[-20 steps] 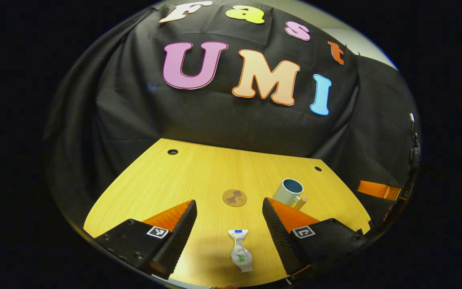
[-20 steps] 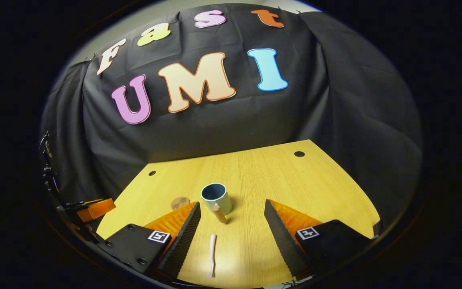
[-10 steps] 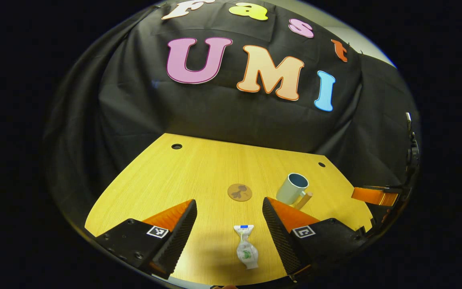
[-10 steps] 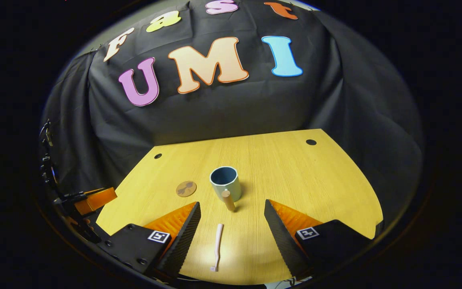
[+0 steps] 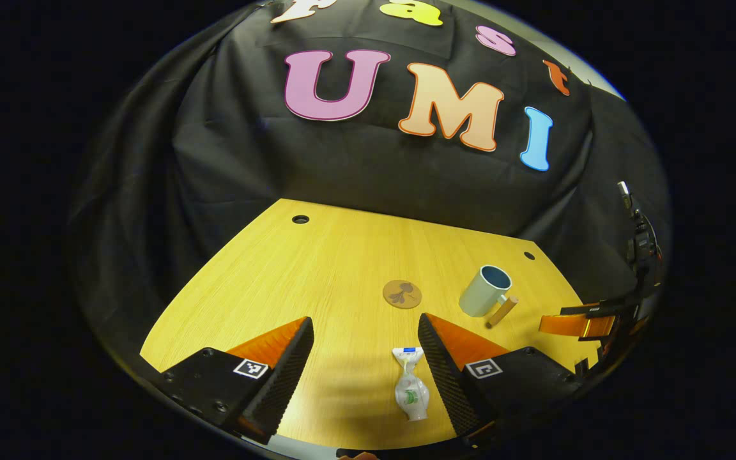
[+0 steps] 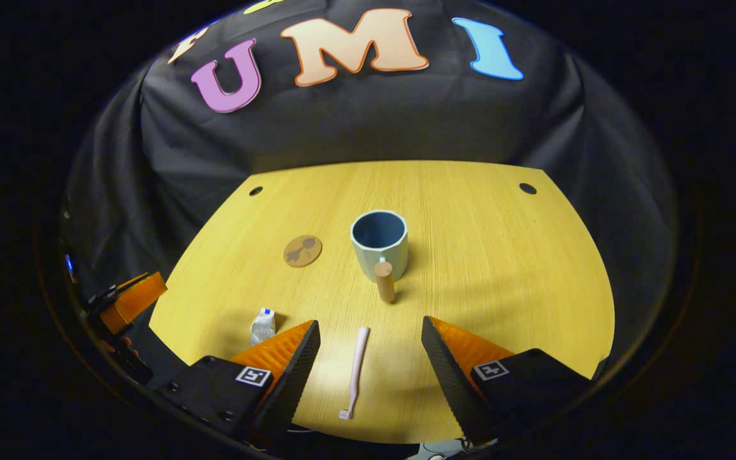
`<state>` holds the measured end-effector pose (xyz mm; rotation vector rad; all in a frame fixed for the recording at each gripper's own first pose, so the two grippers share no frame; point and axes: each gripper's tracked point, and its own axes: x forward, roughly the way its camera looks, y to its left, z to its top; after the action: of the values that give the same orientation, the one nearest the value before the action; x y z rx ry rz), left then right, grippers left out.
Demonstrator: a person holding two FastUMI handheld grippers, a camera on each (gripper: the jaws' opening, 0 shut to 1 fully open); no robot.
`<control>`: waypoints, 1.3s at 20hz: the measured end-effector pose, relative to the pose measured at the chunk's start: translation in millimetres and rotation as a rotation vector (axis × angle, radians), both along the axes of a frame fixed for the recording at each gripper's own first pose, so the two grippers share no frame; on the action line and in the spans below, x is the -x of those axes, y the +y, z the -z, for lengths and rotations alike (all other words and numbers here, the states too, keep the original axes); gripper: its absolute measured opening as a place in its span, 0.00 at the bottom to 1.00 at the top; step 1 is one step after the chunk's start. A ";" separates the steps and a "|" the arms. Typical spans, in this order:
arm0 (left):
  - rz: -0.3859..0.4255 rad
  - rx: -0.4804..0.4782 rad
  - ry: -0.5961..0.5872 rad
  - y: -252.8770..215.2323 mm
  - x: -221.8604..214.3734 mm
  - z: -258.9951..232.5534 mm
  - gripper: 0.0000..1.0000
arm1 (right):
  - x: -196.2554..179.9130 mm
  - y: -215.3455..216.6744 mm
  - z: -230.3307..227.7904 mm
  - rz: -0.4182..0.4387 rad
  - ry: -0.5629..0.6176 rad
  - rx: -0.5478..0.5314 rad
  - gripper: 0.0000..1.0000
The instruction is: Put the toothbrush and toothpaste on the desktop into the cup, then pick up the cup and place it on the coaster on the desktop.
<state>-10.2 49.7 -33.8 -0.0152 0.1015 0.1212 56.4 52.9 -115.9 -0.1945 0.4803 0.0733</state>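
Note:
A crumpled white toothpaste tube (image 5: 410,391) lies on the wooden desktop between the fingers of my open left gripper (image 5: 364,364), nearer the right finger; in the right gripper view the toothpaste tube (image 6: 263,324) lies at the left. A pale pink toothbrush (image 6: 354,372) lies lengthwise between the fingers of my open right gripper (image 6: 368,367), bristles toward me. The light-green cup (image 6: 379,243) stands upright and empty with its wooden handle (image 6: 384,281) pointing at me; in the left gripper view the cup (image 5: 485,291) stands at the right. The round brown coaster (image 6: 303,250) lies left of the cup; the left gripper view shows the coaster (image 5: 402,294) straight ahead.
The desktop (image 6: 483,255) has cable holes at its far corners (image 6: 527,188) (image 6: 255,190). Black cloth hangs behind it. The other gripper (image 6: 126,300) shows at the left edge of the right gripper view, and at the right edge of the left gripper view as an orange finger (image 5: 575,324).
Both grippers have risen and tilted down over the desk. The toothbrush sits higher between the right fingers, and the toothpaste has drifted toward the left gripper's right finger. Nothing was grasped.

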 end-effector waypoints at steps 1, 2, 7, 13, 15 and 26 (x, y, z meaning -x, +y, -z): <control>-0.010 -0.002 0.004 3.4 1.1 0.8 0.95 | -2.7 1.2 8.2 -0.001 0.036 0.015 0.98; -0.020 -0.003 0.011 7.8 2.0 3.0 0.95 | -6.5 2.5 17.9 0.001 0.068 0.030 0.94; -0.066 0.012 0.037 22.0 6.7 11.6 0.96 | -24.7 10.0 54.9 0.012 0.222 0.057 0.99; -0.125 0.039 0.075 42.8 9.2 25.2 0.95 | -44.7 5.2 87.7 0.060 0.344 0.119 0.94; -0.135 0.036 0.089 44.7 6.1 29.6 0.95 | -49.0 2.8 99.5 0.069 0.385 0.153 0.94; -0.086 -0.094 0.137 30.2 -12.2 32.7 0.96 | -61.4 -6.4 116.4 0.138 0.445 0.152 0.55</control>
<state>2.0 79.9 -66.5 0.0829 0.2317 0.2125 117.8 46.5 -232.3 -0.2951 0.9432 -0.0573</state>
